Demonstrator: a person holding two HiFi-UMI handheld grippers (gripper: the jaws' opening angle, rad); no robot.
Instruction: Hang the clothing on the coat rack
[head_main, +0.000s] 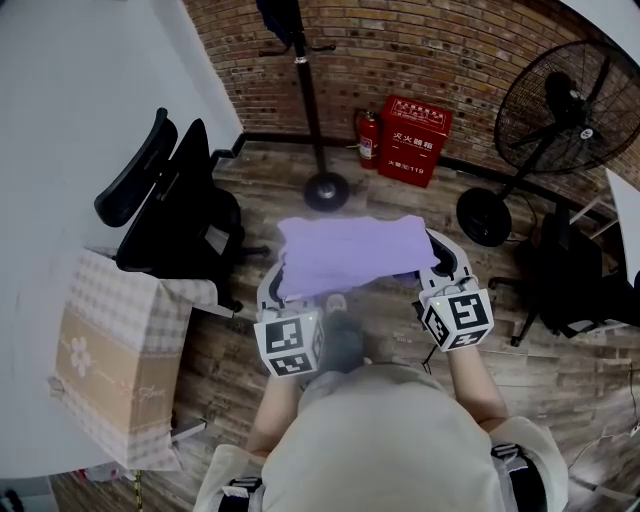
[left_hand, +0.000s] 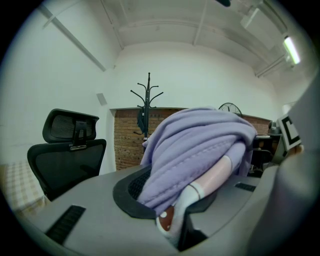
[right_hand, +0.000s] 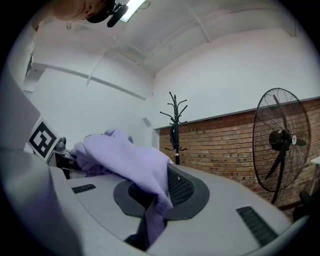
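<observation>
A lavender garment (head_main: 345, 255) is stretched between my two grippers, above the wooden floor. My left gripper (head_main: 283, 290) is shut on the garment's left edge; in the left gripper view the bunched cloth (left_hand: 200, 145) lies between the jaws together with a pink-and-white rod (left_hand: 220, 175), perhaps a hanger's end. My right gripper (head_main: 437, 268) is shut on the right edge, where a fold of cloth (right_hand: 150, 200) is pinched between the pads. The black coat rack (head_main: 310, 100) stands ahead by the brick wall, a dark garment (head_main: 278, 15) hanging at its top.
A black office chair (head_main: 170, 210) and a checked paper bag (head_main: 110, 360) stand at the left. A red fire-equipment box (head_main: 413, 140) and an extinguisher (head_main: 368, 138) sit beside the rack's round base (head_main: 325, 190). A standing fan (head_main: 560, 110) and another chair (head_main: 580, 285) are at the right.
</observation>
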